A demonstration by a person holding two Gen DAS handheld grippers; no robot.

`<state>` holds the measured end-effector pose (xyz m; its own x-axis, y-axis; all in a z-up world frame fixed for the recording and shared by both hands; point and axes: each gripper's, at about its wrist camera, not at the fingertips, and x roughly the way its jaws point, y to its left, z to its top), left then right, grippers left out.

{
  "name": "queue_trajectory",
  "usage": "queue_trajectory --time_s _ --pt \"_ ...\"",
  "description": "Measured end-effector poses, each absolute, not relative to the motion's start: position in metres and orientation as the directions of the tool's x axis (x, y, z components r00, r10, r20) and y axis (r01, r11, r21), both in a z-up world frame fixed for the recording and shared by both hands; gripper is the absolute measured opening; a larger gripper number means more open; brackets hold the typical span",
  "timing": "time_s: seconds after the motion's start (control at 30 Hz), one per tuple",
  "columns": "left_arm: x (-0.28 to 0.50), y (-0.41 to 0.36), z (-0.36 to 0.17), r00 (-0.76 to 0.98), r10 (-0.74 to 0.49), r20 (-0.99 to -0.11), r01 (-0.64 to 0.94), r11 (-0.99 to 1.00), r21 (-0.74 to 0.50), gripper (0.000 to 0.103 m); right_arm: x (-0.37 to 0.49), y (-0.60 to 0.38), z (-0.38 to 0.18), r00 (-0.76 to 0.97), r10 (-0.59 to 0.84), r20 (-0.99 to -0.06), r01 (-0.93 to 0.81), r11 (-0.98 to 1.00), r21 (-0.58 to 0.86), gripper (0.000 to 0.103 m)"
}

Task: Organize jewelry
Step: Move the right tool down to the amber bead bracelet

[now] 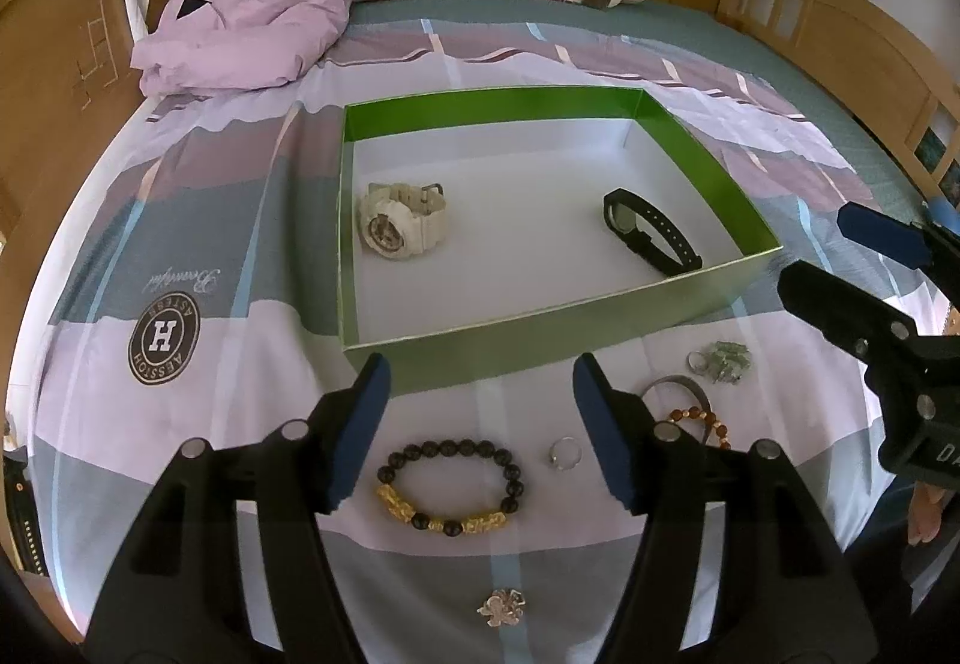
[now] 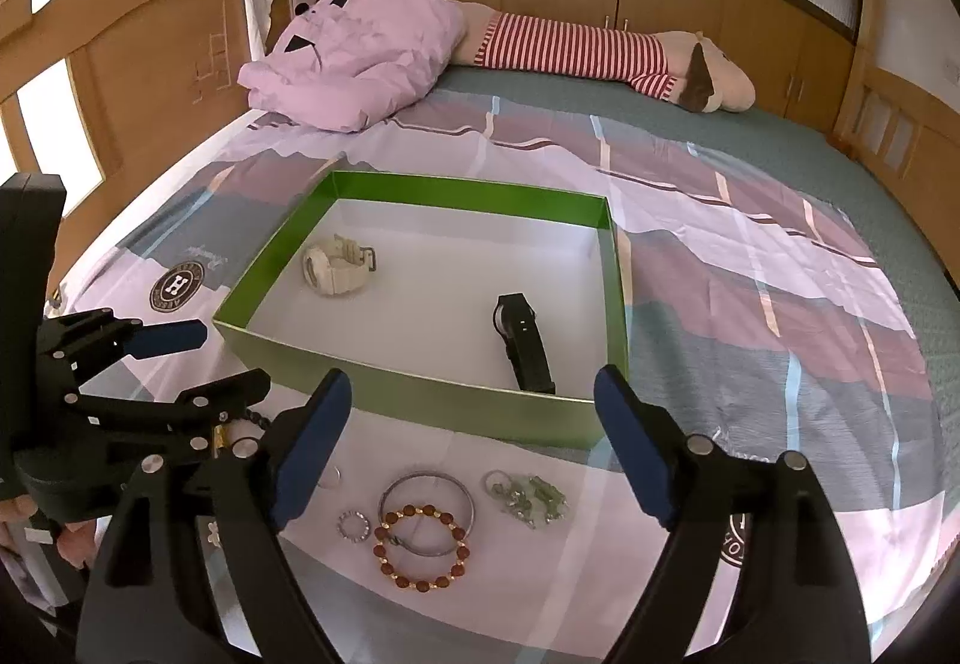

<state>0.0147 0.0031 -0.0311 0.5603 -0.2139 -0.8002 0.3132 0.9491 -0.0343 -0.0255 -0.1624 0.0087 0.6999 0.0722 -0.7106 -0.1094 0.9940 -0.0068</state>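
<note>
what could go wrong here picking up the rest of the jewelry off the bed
The small ring lies flat on soft bedding, so the jaws may pinch fabric instead. The brown bead bracelet overlaps the silver bangle, so lifting one could drag the other. Both grippers, left gripper and right gripper, work close together and might collide.

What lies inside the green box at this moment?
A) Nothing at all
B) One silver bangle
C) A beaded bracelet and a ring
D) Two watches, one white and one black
D: the white watch and the black watch lie apart on the floor of the green box; the beaded bracelets and rings lie outside it.
</note>
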Motion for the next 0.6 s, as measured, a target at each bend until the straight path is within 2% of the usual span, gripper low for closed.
queue_trajectory --time_s 0.13,0.23,0.37,0.53,0.6 --pt "0.014 0.003 -0.031 0.561 -0.211 -0.800 0.312 0.950 -0.032 0.066 -0.026 -0.163 0.006 0.687 0.078 -0.722 -0.121 0.993 -0.008 0.083" --pt "0.014 0.008 -0.034 0.551 -0.202 -0.809 0.294 0.955 -0.038 0.070 -0.022 -0.174 -0.005 0.638 0.093 -0.765 -0.126 0.992 0.016 0.083" --pt "0.016 0.019 -0.041 0.524 -0.193 -0.830 0.257 0.964 -0.062 0.071 -0.018 -0.188 -0.034 0.491 0.194 -0.849 -0.142 0.980 0.142 0.083" --pt "0.010 0.013 -0.041 0.533 -0.194 -0.824 0.283 0.958 -0.042 0.071 -0.021 -0.158 -0.067 0.372 0.205 -0.905 -0.234 0.965 0.123 0.069" --pt "0.008 0.010 -0.041 0.533 -0.197 -0.823 0.298 0.954 -0.035 0.071 -0.022 -0.147 -0.079 0.342 0.198 -0.918 -0.252 0.961 0.113 0.069"
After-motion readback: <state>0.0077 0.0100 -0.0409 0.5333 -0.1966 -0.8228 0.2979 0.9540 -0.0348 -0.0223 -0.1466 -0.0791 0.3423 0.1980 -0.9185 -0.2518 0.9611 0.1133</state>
